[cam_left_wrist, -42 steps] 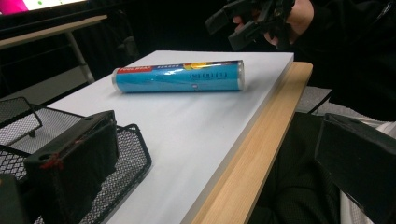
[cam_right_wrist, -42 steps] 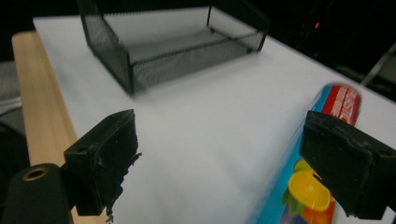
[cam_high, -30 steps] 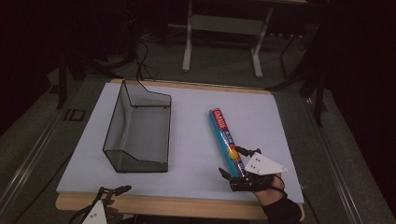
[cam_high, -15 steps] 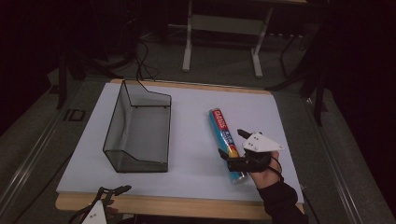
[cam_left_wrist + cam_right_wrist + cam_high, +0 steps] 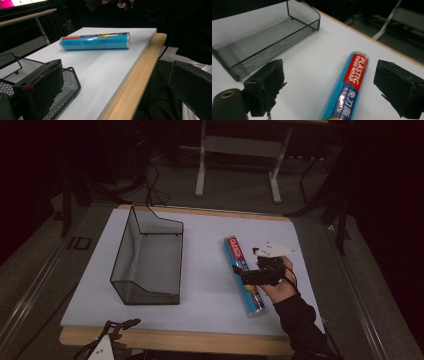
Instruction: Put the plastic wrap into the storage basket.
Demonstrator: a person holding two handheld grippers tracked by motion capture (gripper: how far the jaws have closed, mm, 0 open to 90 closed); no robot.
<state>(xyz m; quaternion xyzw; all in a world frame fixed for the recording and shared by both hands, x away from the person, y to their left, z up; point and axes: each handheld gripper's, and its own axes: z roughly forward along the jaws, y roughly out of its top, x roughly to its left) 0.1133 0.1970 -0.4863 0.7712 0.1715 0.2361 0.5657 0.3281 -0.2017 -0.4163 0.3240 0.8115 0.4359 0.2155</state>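
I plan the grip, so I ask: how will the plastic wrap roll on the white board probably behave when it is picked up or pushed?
The plastic wrap roll is a long round tube lying on its side, so a sideways push would probably roll it. Its glossy film looks slippery; the right gripper, open around it, may need a firm squeeze. It seems stiff and should lift without sagging.

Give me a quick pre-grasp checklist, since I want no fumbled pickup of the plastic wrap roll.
1. Right hand-held gripper jaws open, having just been opening: ok.
2. Plastic wrap roll lies between the jaws, pads not pressing on it: ok.
3. Roll lies flat on the white board, apart from the wire basket: ok.
4. Basket is empty, with room for the roll: ok.
5. Left hand-held gripper sits at the near table edge, away from the roll: ok.
6. Whether the jaws are low enough to close around the roll: cannot tell.
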